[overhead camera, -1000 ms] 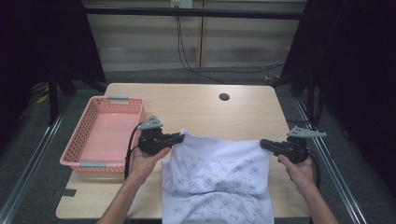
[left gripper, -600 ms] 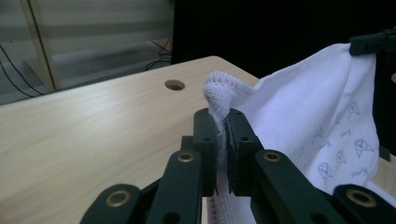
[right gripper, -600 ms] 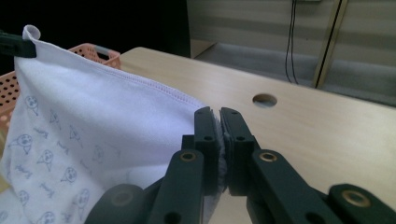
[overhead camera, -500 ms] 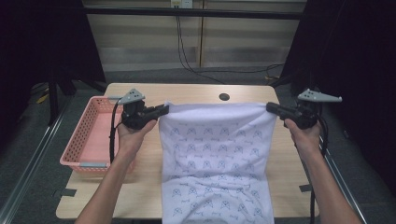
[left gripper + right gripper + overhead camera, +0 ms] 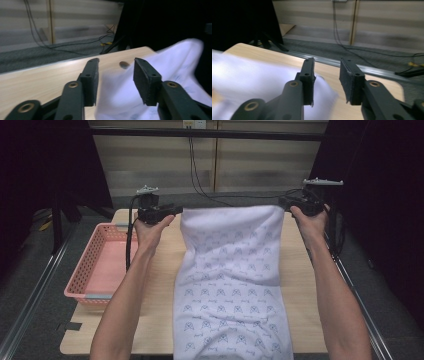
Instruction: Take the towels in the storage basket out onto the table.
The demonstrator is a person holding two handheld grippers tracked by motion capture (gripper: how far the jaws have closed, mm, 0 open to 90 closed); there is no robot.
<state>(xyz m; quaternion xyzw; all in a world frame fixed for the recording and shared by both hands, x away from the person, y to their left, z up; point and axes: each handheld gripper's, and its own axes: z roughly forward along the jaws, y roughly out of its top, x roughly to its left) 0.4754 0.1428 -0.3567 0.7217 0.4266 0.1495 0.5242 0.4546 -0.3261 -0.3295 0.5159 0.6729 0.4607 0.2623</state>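
Spreading the white patterned cloth (image 5: 231, 285) looks like the step in hand: it runs down the frame's middle over the wooden table (image 5: 160, 285), top edge stretched at upper centre. Left gripper (image 5: 172, 210) and right gripper (image 5: 283, 203) flank that edge; their jaws have just been opening, parted with cloth loose between them. Next, drawing clear without snagging. The pink basket (image 5: 82, 277) sits left, apart.

Even, fairly dim overhead light falls on the wooden table (image 5: 310, 285), while the surroundings sink into near black. The white patterned cloth (image 5: 232, 280) is the brightest area, without glare. Both gripper views are soft, the cloth there smeared, probably by motion blur.
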